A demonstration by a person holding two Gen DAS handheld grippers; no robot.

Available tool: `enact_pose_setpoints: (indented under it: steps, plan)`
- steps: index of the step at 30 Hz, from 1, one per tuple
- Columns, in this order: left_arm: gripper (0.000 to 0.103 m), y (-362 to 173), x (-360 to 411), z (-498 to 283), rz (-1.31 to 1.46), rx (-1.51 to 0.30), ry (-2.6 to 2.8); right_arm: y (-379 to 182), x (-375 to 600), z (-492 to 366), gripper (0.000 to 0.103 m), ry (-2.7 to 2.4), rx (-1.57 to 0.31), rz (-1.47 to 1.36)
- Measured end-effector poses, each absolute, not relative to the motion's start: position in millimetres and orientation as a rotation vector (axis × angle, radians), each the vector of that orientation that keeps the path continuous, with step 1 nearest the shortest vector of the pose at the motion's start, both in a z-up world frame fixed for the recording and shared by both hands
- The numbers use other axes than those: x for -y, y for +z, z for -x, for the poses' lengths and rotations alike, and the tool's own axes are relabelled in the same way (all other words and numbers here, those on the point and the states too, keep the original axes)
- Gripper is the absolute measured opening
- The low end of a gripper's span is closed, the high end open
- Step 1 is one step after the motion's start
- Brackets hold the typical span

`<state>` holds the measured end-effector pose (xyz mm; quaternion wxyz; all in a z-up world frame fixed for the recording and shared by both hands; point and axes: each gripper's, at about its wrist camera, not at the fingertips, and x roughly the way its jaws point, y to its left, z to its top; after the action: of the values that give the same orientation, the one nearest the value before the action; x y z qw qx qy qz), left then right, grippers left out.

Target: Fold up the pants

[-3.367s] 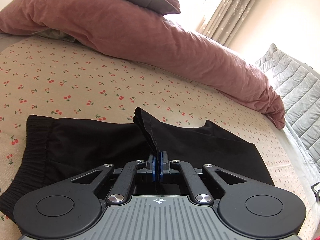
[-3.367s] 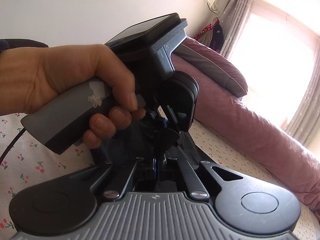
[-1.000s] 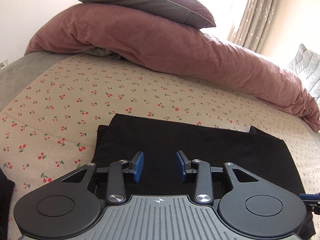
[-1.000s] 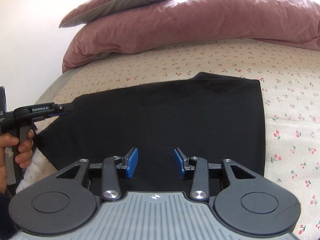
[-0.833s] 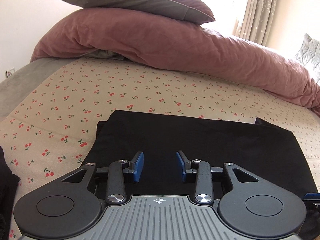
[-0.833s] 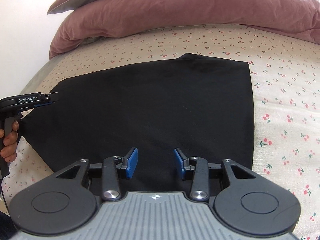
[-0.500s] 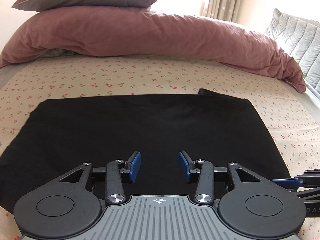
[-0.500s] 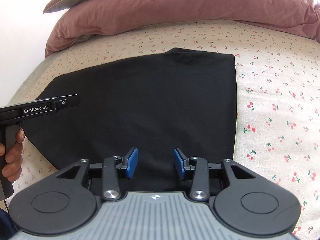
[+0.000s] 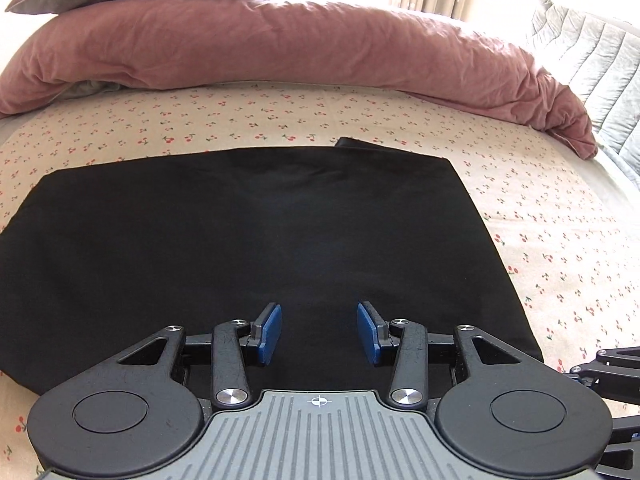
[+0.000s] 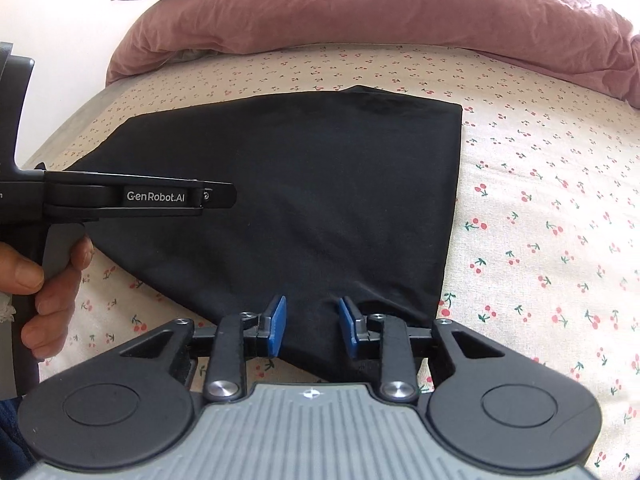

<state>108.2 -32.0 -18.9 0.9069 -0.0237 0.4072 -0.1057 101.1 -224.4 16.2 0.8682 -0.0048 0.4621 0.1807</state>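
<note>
The black pants lie folded flat on the cherry-print bed, below the pink duvet. The left claw hovers agape over them. The right claw (jaws just narrowing, gap remaining) stands over the near edge, gripping nothing.
</note>
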Motion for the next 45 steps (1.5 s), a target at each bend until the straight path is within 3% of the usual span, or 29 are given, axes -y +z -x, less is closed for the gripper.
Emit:
enact_pose_setpoints:
  steps: [5,13,17,31,35,38,39,45]
  plan:
    - [0.042,-41,34,-105,0.023,-0.890,-0.211,-5,220,-95,0.021,0.366,-0.999,0.069]
    - [0.043,-27,24,-113,0.159,-0.918,-0.215,-5,220,-95,0.021,0.354,-0.995,0.073]
    - [0.055,-17,40,-128,0.122,-0.861,-0.253,-7,219,-94,0.022,0.355,-0.992,0.068]
    - [0.052,-48,45,-220,0.032,-0.812,-0.132,-6,223,-91,0.022,0.373,-0.988,0.062]
    - [0.052,-38,42,-206,0.045,-0.779,-0.154,18,228,-102,0.026,0.396,-0.953,0.012]
    - [0.052,-28,35,-192,0.075,-0.761,-0.163,46,240,-113,0.046,0.381,-0.853,-0.021]
    - [0.052,-26,31,-187,0.092,-0.758,-0.163,54,246,-120,0.049,0.379,-0.822,-0.033]
    - [0.053,-32,17,-175,0.099,-0.783,-0.108,34,262,-179,0.048,0.359,-0.883,-0.105]
